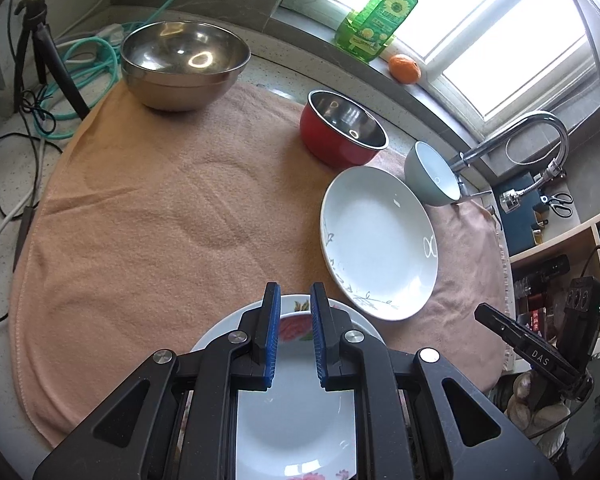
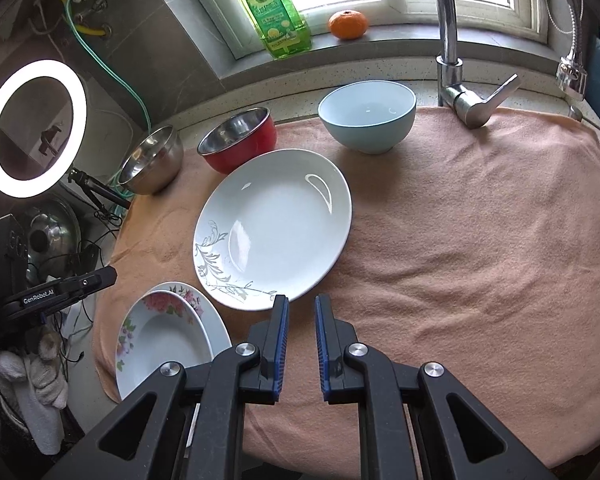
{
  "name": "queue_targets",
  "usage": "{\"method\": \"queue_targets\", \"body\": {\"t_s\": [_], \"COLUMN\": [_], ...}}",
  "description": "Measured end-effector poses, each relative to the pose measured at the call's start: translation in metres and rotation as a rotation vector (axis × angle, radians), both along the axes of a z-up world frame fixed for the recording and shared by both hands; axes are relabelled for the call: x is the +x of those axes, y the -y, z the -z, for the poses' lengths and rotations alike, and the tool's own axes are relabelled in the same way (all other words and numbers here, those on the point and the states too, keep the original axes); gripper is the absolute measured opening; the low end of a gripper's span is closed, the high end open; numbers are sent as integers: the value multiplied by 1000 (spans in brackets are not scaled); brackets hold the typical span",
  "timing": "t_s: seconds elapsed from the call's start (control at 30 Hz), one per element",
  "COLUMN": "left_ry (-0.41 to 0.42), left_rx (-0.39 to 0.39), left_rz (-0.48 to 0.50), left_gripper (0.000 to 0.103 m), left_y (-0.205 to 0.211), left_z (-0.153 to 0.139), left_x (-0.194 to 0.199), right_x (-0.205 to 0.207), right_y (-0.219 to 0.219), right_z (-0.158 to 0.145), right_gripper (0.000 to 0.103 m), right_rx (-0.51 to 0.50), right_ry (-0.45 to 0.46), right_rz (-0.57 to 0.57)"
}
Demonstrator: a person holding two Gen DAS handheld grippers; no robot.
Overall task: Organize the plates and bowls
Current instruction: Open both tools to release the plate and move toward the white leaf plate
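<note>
Readable: "GenRobot.AI" on left gripper (image 2: 66,294), "DAS" on right gripper (image 1: 540,356). Both pitched down over the towel (image 2: 460,240), jaws nearly together, pinching nothing. Flowered plates (image 2: 160,344) at 7 o'clock of leaf-print plate (image 2: 276,224) — bowls beyond at 12.

A peach-pink towel (image 2: 460,240) covered the counter. On it sat a white plate (image 2: 272,224) with a grey leaf pattern and, to the near left, stacked white plates with pink flowers (image 2: 160,336). Farther off stood a pale blue bowl (image 2: 367,118), a red bowl (image 2: 240,146) with a steel inside, and a plain steel bowl (image 2: 152,166). The gripper pads (image 2: 283,344) were blue.
</note>
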State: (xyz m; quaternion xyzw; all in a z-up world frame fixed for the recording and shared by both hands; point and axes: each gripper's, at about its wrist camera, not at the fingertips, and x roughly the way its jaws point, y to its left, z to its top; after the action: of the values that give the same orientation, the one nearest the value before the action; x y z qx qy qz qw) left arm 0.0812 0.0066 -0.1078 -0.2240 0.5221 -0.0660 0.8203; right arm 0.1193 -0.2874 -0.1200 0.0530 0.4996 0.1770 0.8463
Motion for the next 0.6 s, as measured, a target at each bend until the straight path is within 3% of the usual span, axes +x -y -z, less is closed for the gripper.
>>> {"method": "queue_targets", "body": {"t_s": [0.07, 0.1, 0.6], "left_ry": [-4, -5, -74], "left_rx": [0, 3, 40], "left_rz": [5, 10, 45], "left_gripper": [13, 13, 14], "left_y": [5, 7, 26], "left_z": [2, 3, 30], "left_x": [8, 12, 65], "right_x": [9, 13, 73], "right_y": [4, 6, 19], "right_z": [2, 3, 19], "right_gripper": [28, 30, 30], "right_rx": [1, 9, 78], "right_ry": [-12, -14, -66], "right_rz": [11, 17, 35]}}
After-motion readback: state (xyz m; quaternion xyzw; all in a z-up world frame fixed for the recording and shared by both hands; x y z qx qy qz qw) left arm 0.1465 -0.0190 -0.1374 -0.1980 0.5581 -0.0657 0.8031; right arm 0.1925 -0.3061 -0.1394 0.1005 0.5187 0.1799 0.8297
